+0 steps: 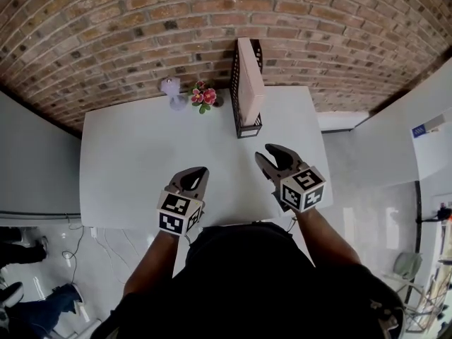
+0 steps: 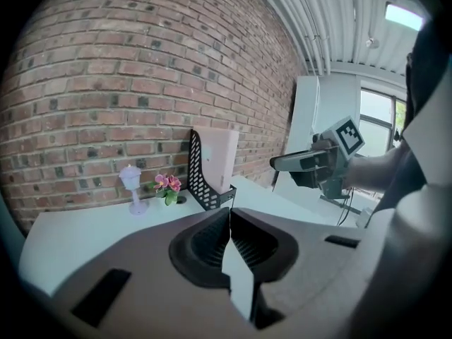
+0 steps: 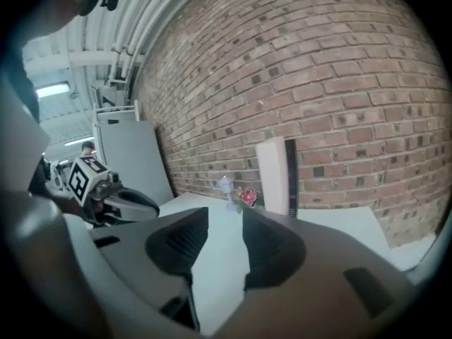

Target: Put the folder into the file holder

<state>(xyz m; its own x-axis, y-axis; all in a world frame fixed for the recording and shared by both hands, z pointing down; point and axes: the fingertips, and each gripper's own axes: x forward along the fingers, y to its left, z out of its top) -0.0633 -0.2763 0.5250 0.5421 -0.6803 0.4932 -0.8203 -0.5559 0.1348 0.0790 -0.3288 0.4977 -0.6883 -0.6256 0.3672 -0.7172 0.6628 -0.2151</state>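
A: Eyes on the folder (image 1: 249, 76). It's standing in the black mesh file holder (image 1: 236, 94), up at the far edge of the table (image 1: 134, 168), right of the middle, by the brick wall.

B: And neither claw is anywhere near it. The right claw (image 1: 264, 151) hovers over the near half of the table, almost in line with the holder's low front lip but well apart from it. The left claw (image 1: 199, 171) is further left and closer to the near edge.

A: What have they got hold of?

B: Nothing, either of them. The right claw's jaws stand partly apart, with only bare table showing through the gap. The left claw's jaws are pressed together at the tips, with nothing pinched between them.

A: Give me the count.

B: One folder, one file holder, two claws. There are extras at the far edge, left of the holder: one small pot of pink flowers (image 1: 204, 96) and one little lilac lamp (image 1: 171, 90), side by side.

A: How's the folder sitting?

B: It's upright on its edge, with its broad pale-pink faces turned toward the table's left and right edges. Its long axis along the table runs from far edge to near edge, same as the holder, so it meets the person edge-on. It stands well above the holder's front lip.

A: Any tilt?

B: From the left gripper view it looks straight up.
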